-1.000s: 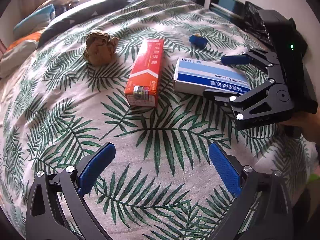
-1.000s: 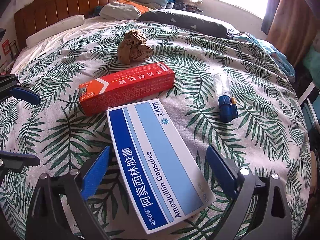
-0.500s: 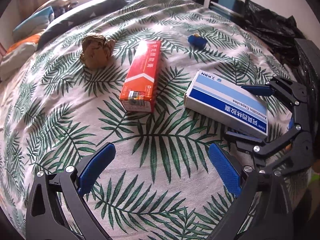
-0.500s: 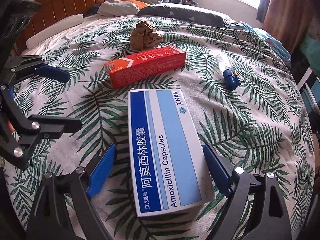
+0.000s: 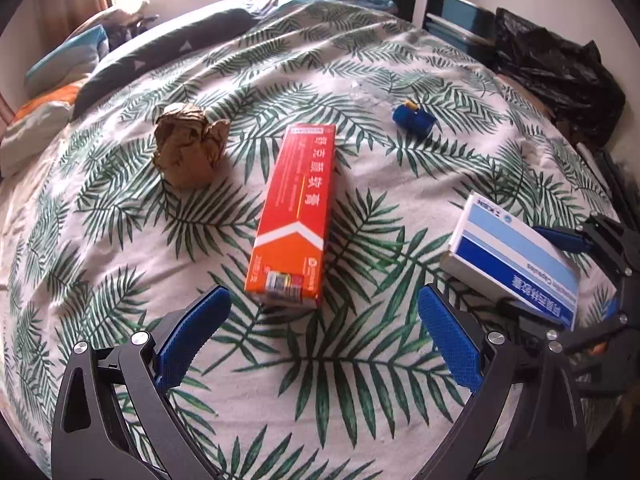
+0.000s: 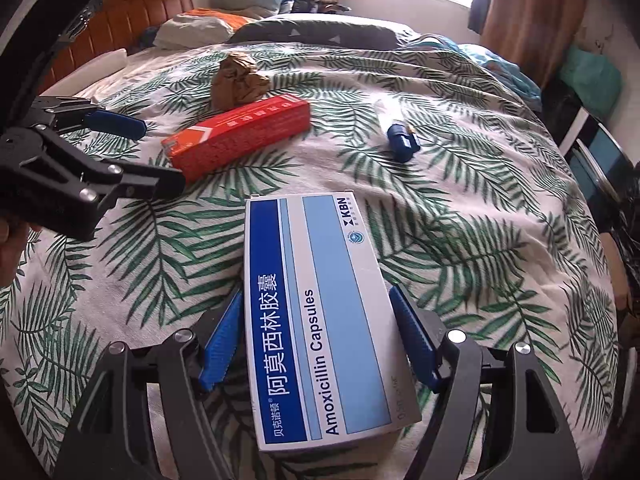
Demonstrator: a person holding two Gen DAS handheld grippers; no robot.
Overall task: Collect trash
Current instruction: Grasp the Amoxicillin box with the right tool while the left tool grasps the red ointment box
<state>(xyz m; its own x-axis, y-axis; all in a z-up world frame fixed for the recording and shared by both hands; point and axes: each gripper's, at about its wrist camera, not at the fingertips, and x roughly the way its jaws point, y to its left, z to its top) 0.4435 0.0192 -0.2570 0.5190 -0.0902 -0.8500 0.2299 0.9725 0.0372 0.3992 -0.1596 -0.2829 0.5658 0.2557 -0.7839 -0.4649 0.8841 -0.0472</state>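
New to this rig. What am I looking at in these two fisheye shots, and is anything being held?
There is no robot here. A person holds a two-finger gripper in each hand, and each gripper carries a camera looking forward along its blue-padded fingers. So one picture is the left gripper's view, the other the right's.

Both look down at a bed with a leaf-print bedspread. On it lie a crumpled ball of brown paper, a long red box, a small blue cap piece and a blue and white capsule box.

The right gripper has the capsule box between its fingers and its jaws are closing on it; the pads sit against the box's sides. In the left view the box's far end looks lifted off the bedspread.

The left gripper is open and empty, with the red box just ahead of it.
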